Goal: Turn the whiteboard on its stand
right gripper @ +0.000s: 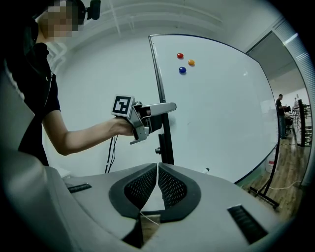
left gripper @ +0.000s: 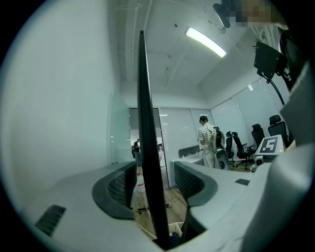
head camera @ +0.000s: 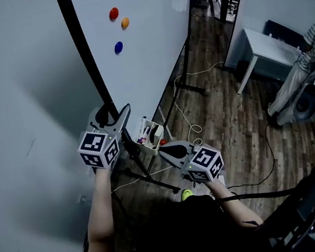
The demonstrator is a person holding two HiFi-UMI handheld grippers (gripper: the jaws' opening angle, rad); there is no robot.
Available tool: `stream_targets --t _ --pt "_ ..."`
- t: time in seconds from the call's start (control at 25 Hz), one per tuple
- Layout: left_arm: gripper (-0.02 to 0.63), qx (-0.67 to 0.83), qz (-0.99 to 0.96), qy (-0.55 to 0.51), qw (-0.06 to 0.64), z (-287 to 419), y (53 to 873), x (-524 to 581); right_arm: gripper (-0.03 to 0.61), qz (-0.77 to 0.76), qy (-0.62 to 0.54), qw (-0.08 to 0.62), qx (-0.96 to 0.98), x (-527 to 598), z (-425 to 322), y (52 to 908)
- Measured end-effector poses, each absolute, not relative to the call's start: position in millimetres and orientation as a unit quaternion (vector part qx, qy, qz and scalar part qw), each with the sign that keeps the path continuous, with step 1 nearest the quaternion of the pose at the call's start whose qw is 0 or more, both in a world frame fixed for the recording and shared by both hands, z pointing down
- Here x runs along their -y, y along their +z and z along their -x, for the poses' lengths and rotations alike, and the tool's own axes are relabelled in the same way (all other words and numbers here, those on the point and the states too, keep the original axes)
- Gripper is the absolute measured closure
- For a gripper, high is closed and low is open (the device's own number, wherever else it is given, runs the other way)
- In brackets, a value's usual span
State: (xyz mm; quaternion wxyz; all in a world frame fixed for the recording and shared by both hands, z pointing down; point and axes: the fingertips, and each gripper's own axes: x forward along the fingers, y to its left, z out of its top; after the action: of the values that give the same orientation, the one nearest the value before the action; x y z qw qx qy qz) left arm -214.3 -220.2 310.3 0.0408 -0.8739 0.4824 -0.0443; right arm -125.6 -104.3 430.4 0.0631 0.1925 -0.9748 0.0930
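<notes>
Left gripper (head camera: pixel 116 119) straddles the whiteboard (head camera: pixel 144 41) frame (left gripper: pixel 147 123), jaws wide, not pinching, seemingly placed to swing it. Right gripper (right gripper: pixel 157 172) hangs back, jaws together, empty.

An office, open-plan with glazed partitions.
In the left gripper view, black swivel chairs (left gripper: pixel 257 135) stand past the jaws to their right, glass partition walls (left gripper: pixel 177 129) lie straight beyond them, and a ceiling strip light (left gripper: pixel 205 42) runs above. Beyond the jaws in the right gripper view rises a whiteboard (right gripper: pixel 221 108) with coloured magnets (right gripper: pixel 182 70). The head view shows a white table (head camera: pixel 264 49) on a wood-plank floor (head camera: pixel 222 124).
</notes>
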Motion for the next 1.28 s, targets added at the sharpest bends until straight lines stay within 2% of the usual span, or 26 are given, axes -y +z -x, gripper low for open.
stream_targets --t 0.12,0.24,0.56,1.28 --pt "0.394 -0.480 0.875 -0.046 0.050 209 302 227 0.552 -0.192 0.096 0.063 0.975 108 122 430" --pt "0.462 -0.478 0.875 -0.048 0.060 205 298 232 0.552 -0.193 0.099 0.063 0.974 111 117 433" --pt "0.537 -0.489 0.869 -0.040 0.066 211 290 239 0.552 -0.192 0.110 0.066 0.973 118 106 438" --pt "0.543 -0.485 0.872 -0.056 0.045 202 273 256 0.552 -0.171 0.132 0.071 0.974 139 106 437"
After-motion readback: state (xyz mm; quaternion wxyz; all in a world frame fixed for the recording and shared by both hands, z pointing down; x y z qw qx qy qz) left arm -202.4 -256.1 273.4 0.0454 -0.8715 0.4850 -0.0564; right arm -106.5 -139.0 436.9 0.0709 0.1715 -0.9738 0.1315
